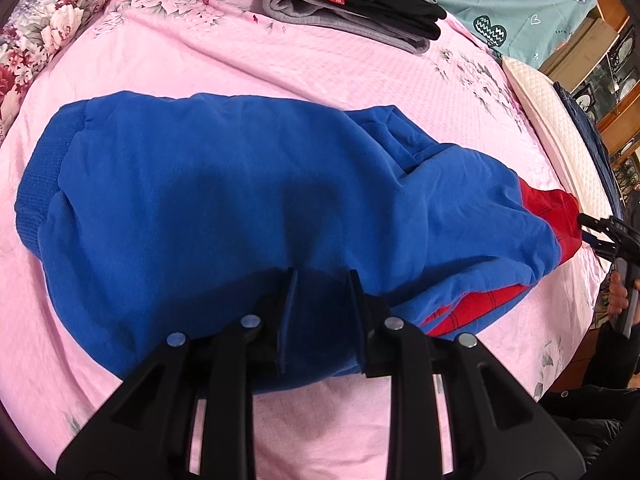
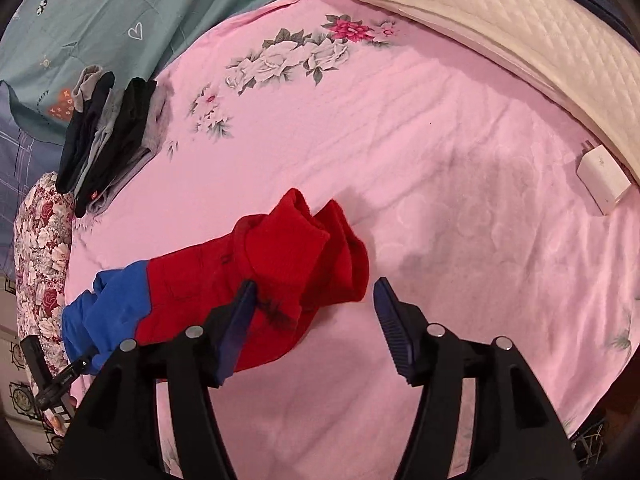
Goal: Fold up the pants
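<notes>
The blue pants (image 1: 224, 200) with red lower legs (image 1: 548, 208) lie across the pink bed sheet (image 1: 200, 60), waistband at the left. My left gripper (image 1: 322, 276) stands open over the near edge of the blue cloth, fingers apart with fabric between them. My right gripper (image 2: 314, 286) is open just above the red cuff end (image 2: 296, 248) of the pants; its left finger (image 2: 240, 316) rests against the red cloth. The right gripper also shows in the left wrist view (image 1: 600, 232) at the red cuffs.
A stack of folded dark and grey clothes (image 1: 352, 4) sits at the far side of the bed, also in the right wrist view (image 2: 112, 136). A cream quilted pillow (image 2: 500, 28) and a white charger (image 2: 604, 180) lie at the right. A floral pillow (image 1: 44, 36) lies left.
</notes>
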